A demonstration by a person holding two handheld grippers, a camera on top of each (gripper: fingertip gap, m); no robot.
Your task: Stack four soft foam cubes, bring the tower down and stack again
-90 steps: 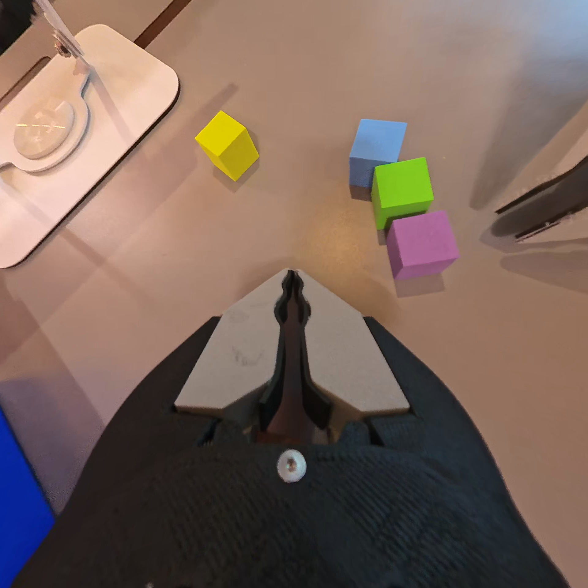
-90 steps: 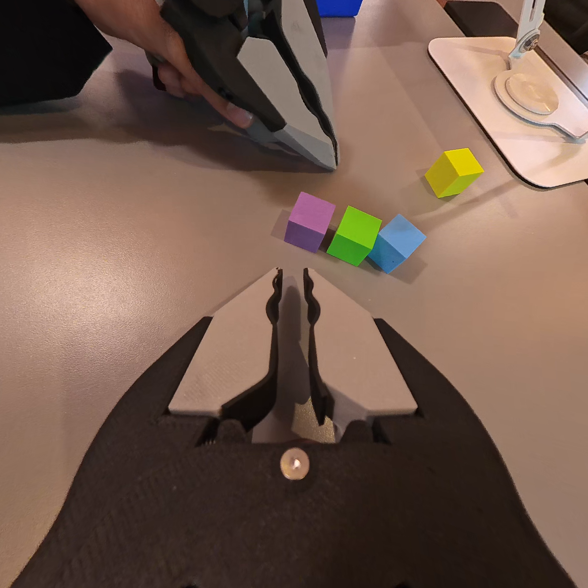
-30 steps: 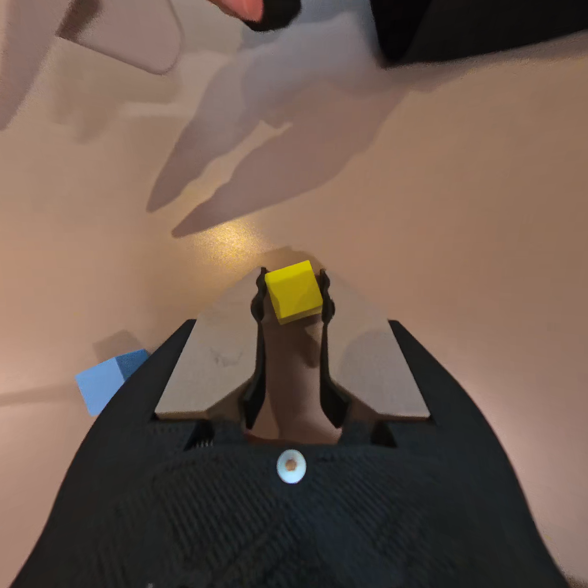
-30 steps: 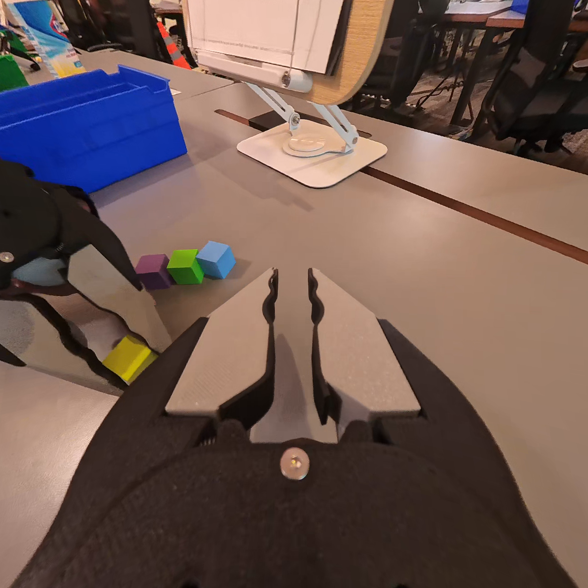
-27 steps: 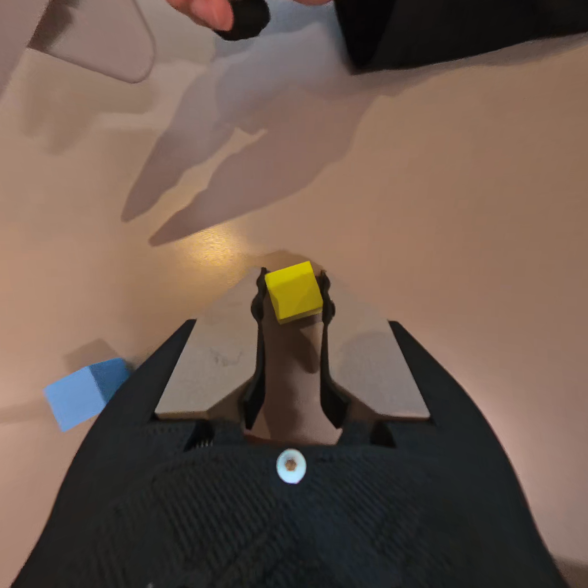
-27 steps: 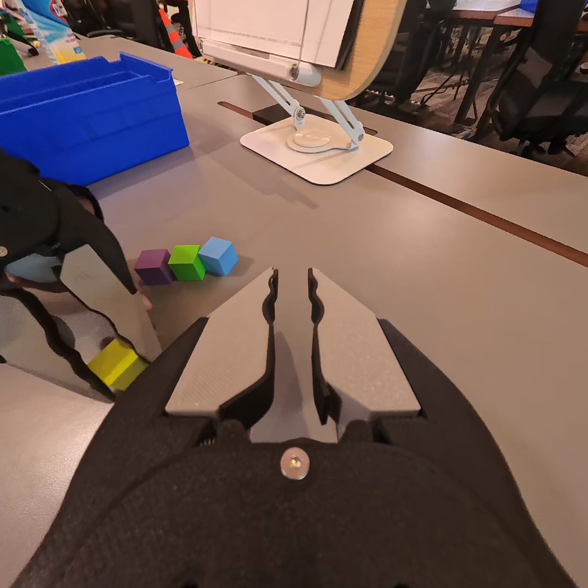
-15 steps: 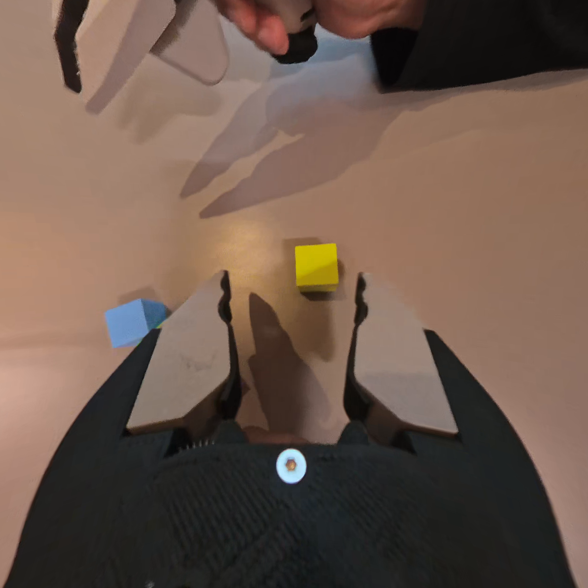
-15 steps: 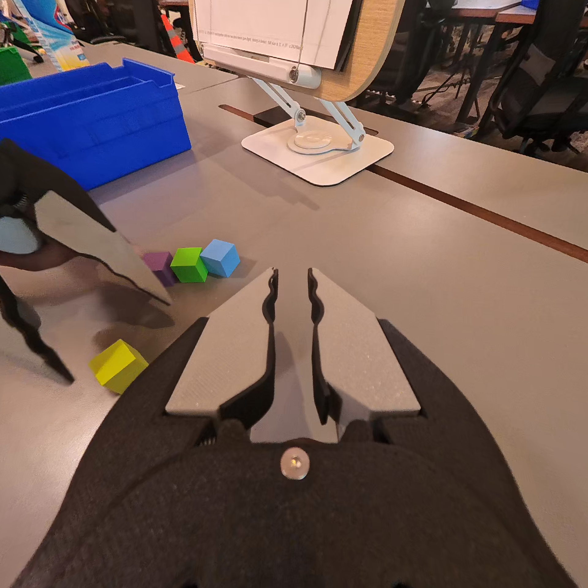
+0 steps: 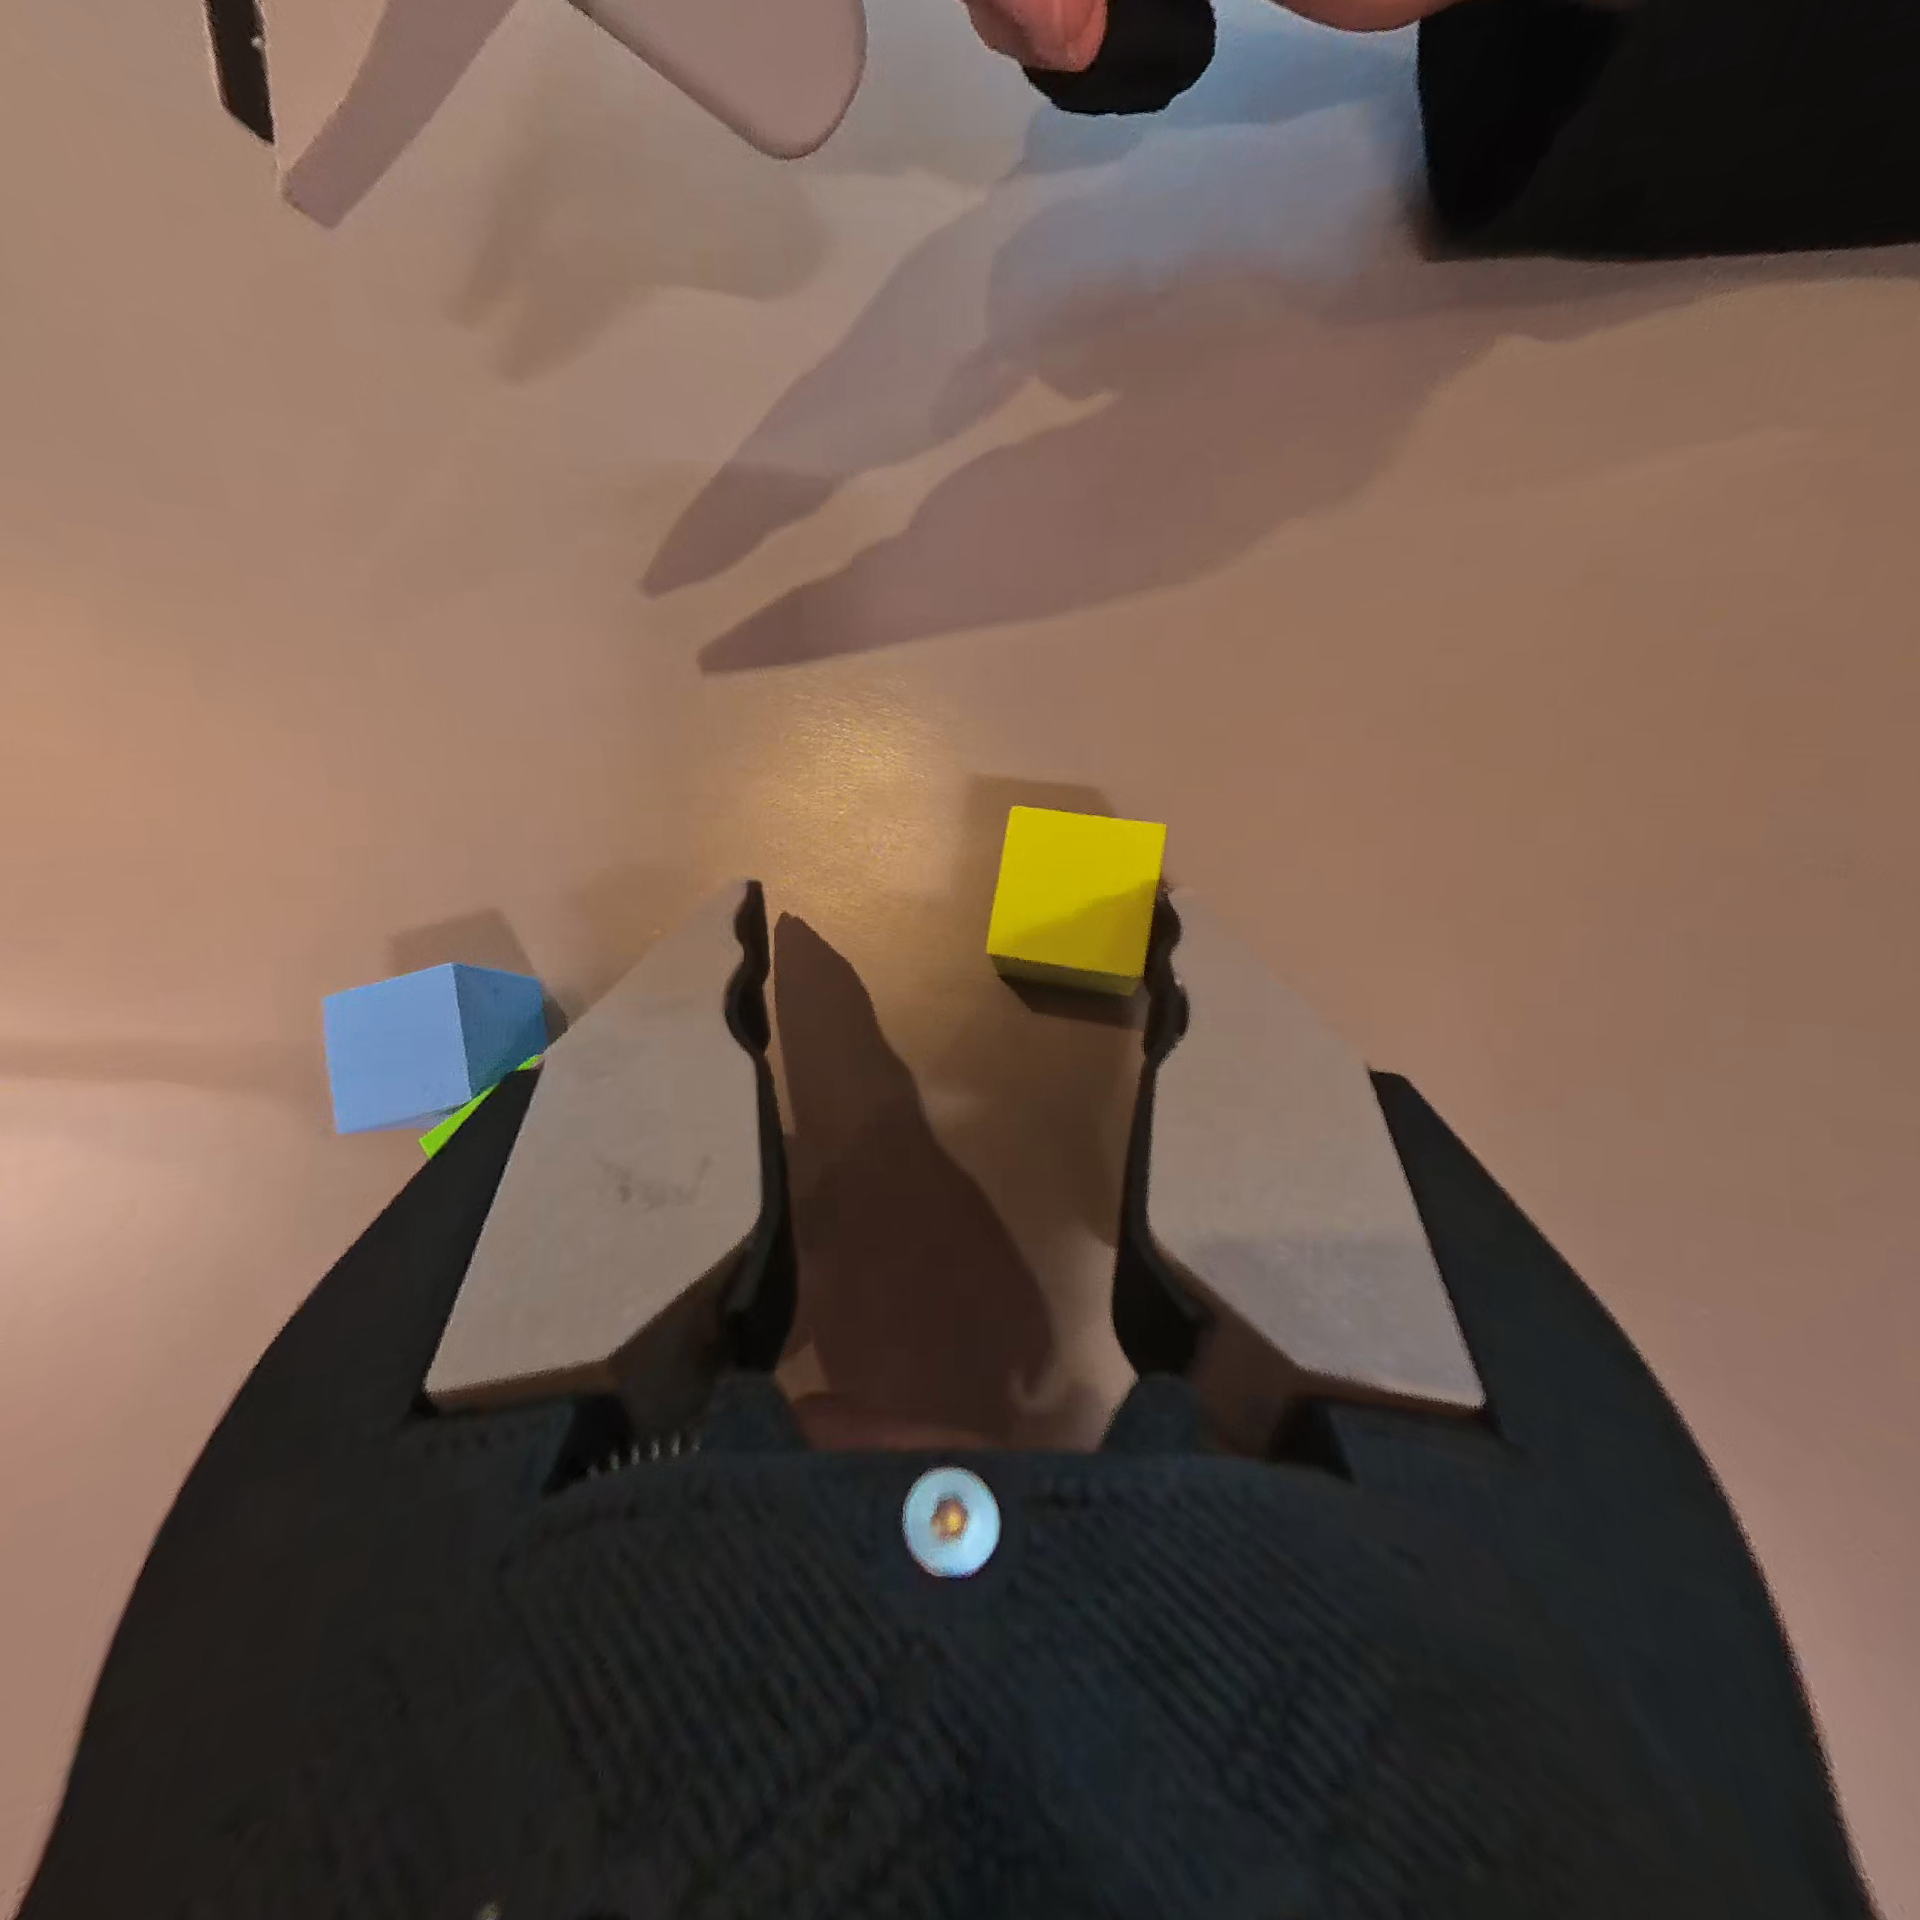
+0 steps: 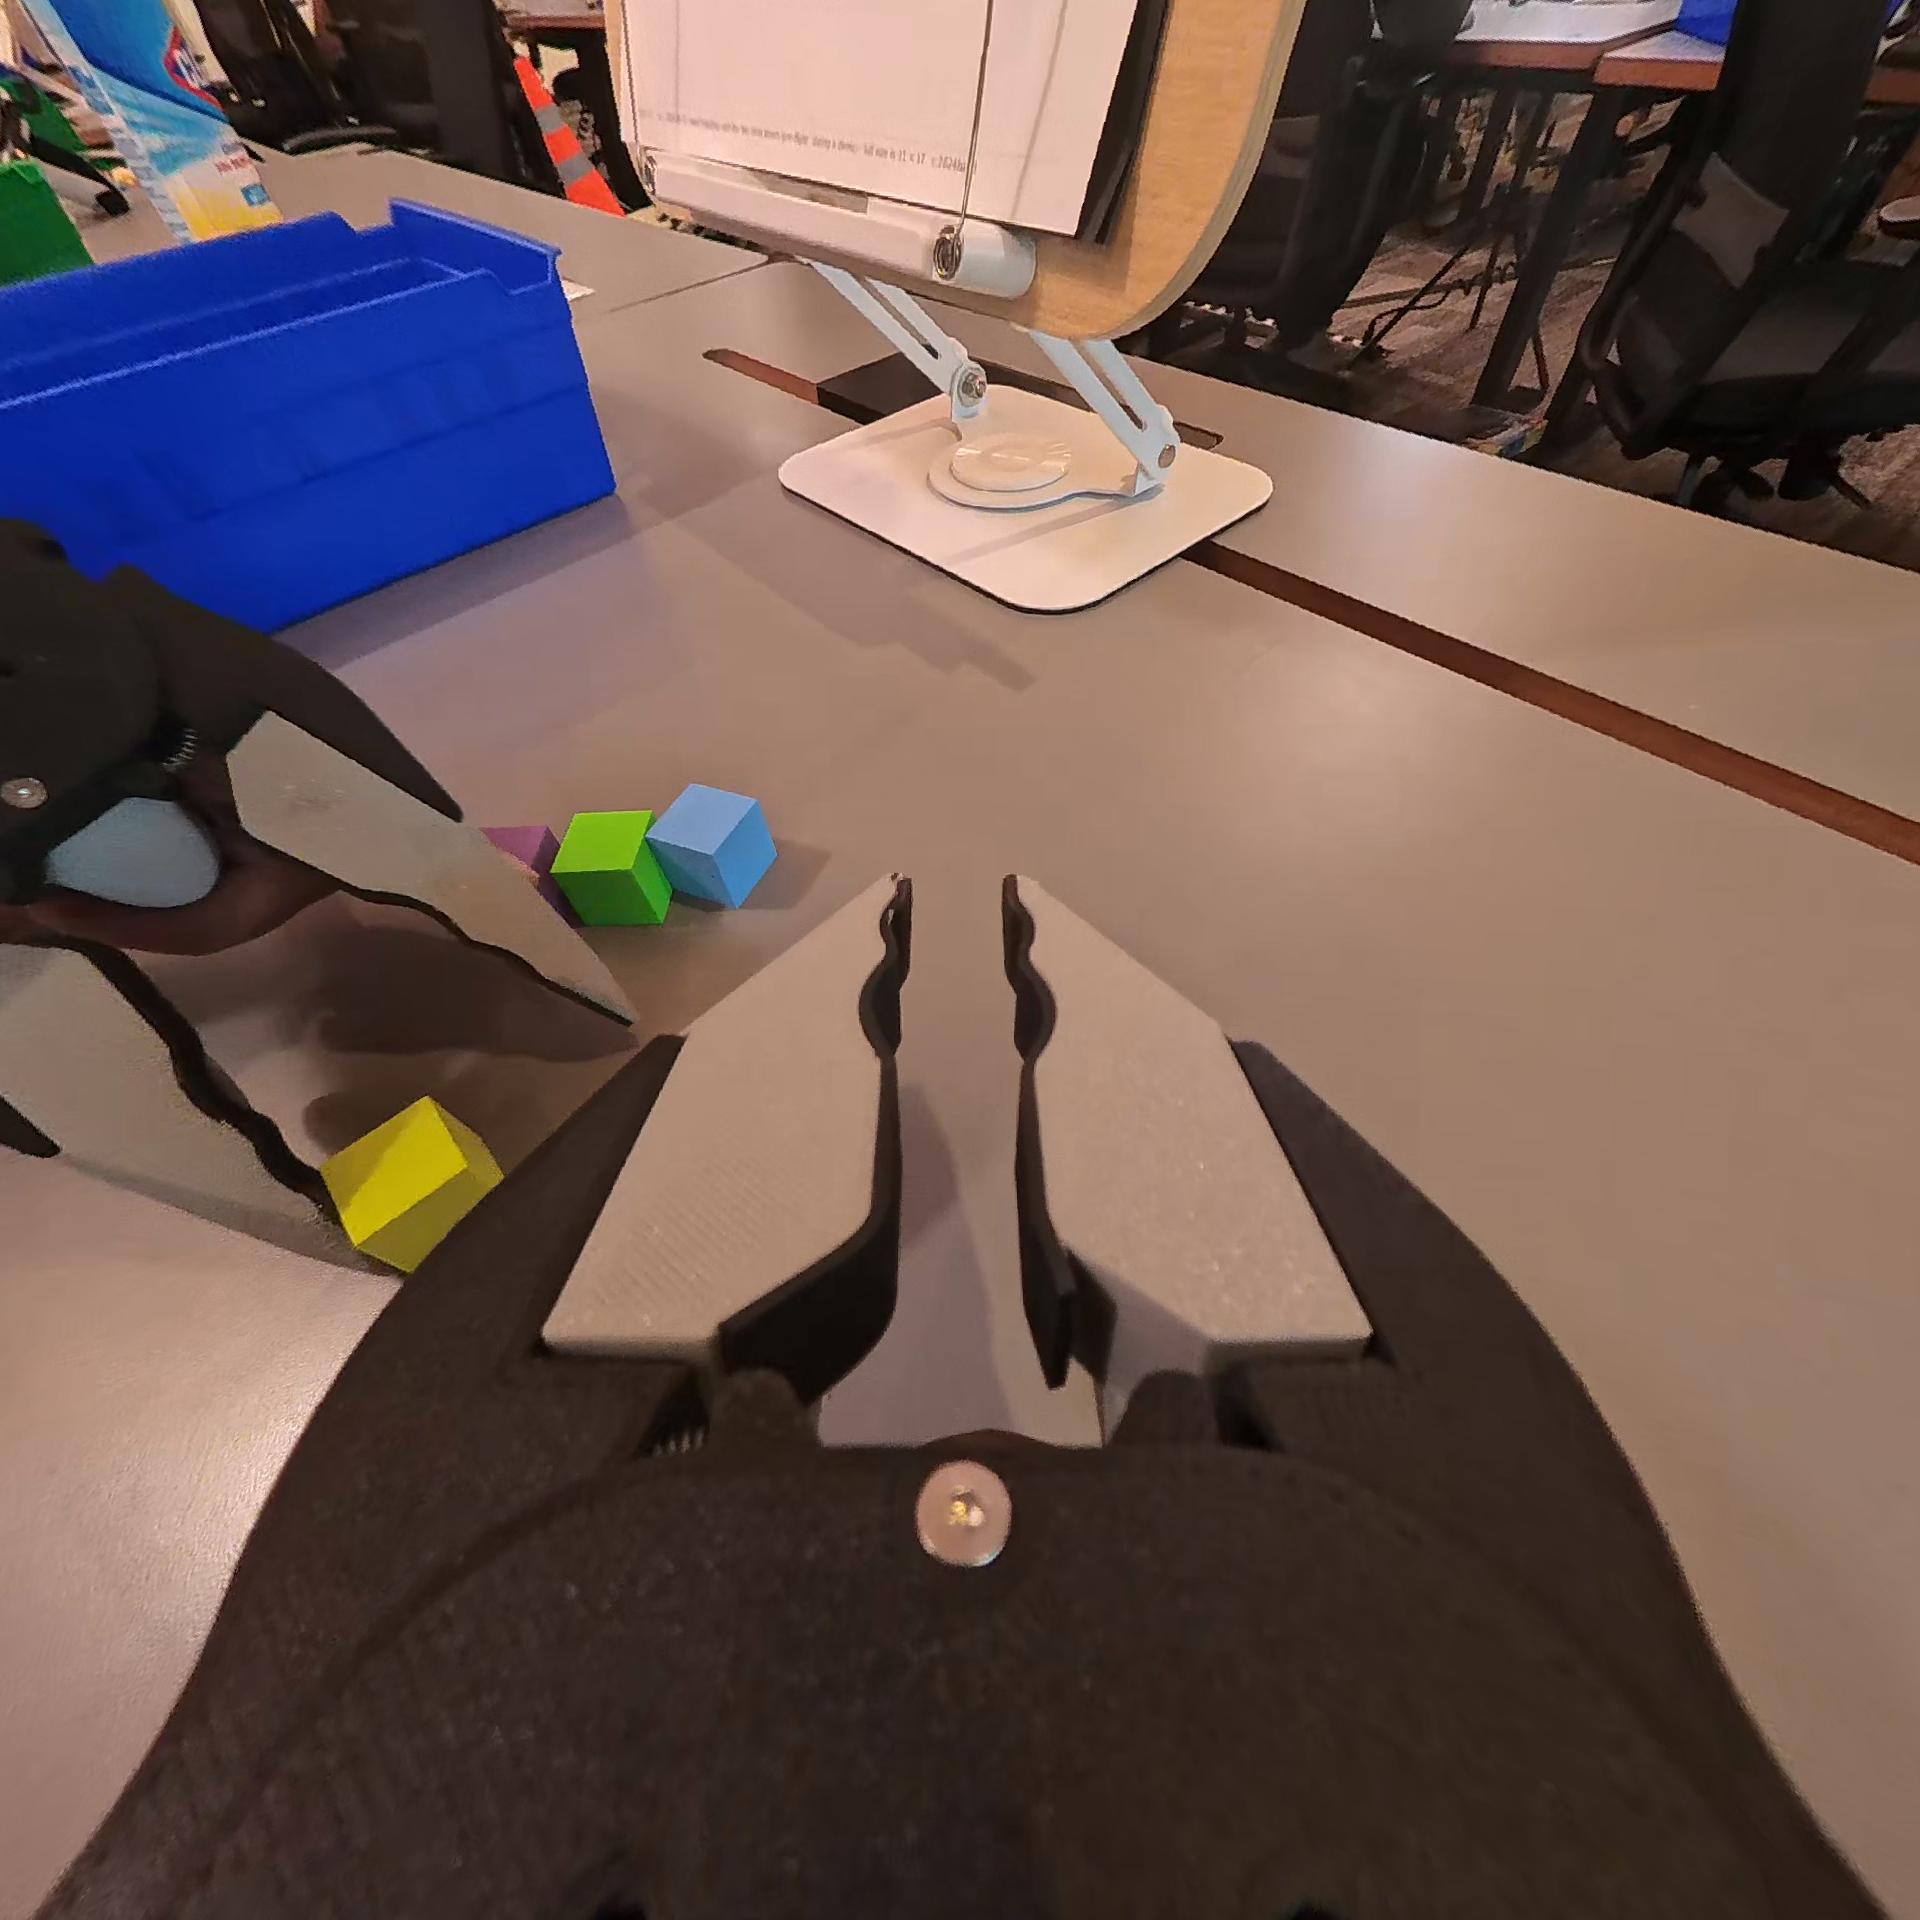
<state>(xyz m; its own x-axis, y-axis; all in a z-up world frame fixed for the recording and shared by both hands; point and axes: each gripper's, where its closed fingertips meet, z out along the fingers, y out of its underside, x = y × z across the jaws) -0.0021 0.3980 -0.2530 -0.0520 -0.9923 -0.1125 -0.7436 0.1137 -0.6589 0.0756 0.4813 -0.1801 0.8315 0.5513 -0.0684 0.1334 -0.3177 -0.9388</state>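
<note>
My left gripper (image 9: 956,902) is open and low over the table. The yellow cube (image 9: 1075,896) rests on the table just inside its right fingertip (image 9: 1169,935). The blue cube (image 9: 426,1044) and a sliver of the green cube (image 9: 473,1117) lie to the left of the left finger. In the right wrist view the purple (image 10: 525,844), green (image 10: 608,868) and blue (image 10: 715,844) cubes sit in a row, and the yellow cube (image 10: 410,1179) stands apart, nearer. The left gripper (image 10: 468,1103) straddles the yellow cube. My right gripper (image 10: 956,883) is narrowly open and empty, above the table.
A blue bin (image 10: 291,416) stands at the back left. A white stand base (image 10: 1023,499) carries a tilted board (image 10: 935,125) at the back centre. A dark seam (image 10: 1558,696) crosses the table on the right. Chairs stand beyond the table.
The left gripper let go of the yellow cube, opened, and shifted left, so the cube now sits by its right finger. The right gripper has hardly moved.
</note>
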